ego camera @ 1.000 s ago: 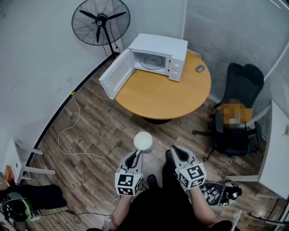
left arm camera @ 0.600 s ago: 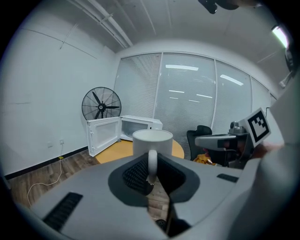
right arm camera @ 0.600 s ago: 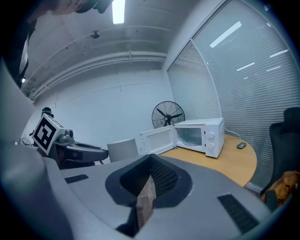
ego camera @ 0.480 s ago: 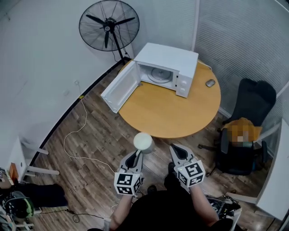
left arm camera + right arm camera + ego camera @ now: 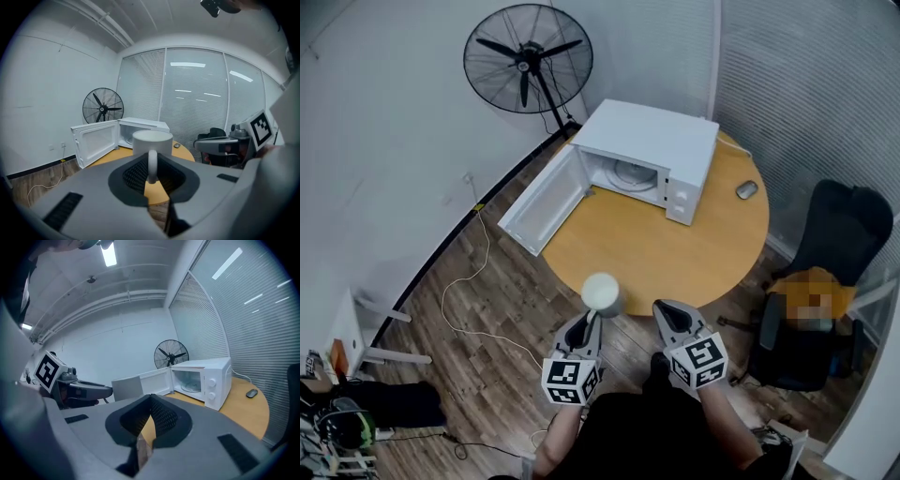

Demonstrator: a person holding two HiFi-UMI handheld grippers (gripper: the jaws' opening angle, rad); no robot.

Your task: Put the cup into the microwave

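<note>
One round wooden table [image 5: 675,253] is filling the middle of the head view. One black fan [image 5: 528,58] is standing behind it by the wall. One white microwave [image 5: 647,150] is sitting on the table's far side, its door hanging wide open to the left and a glass plate showing inside. One black chair [image 5: 848,225] is standing to the right of the table.

Two grippers are pointing toward the table. The left gripper [image 5: 587,321] is gripping the cup's handle, its jaws closing narrowly on it. The right gripper [image 5: 666,314] is holding nothing, its jaws lying together.

One cup [image 5: 602,292] is hanging upright in the air at the table's near edge, well apart from the microwave. It is looking plain, white and round-walled, with its loop handle facing back into the left gripper [image 5: 150,174], as the left gripper view of the cup [image 5: 152,143] is showing.

One mouse [image 5: 746,189] is lying on the table just right of the microwave.
</note>
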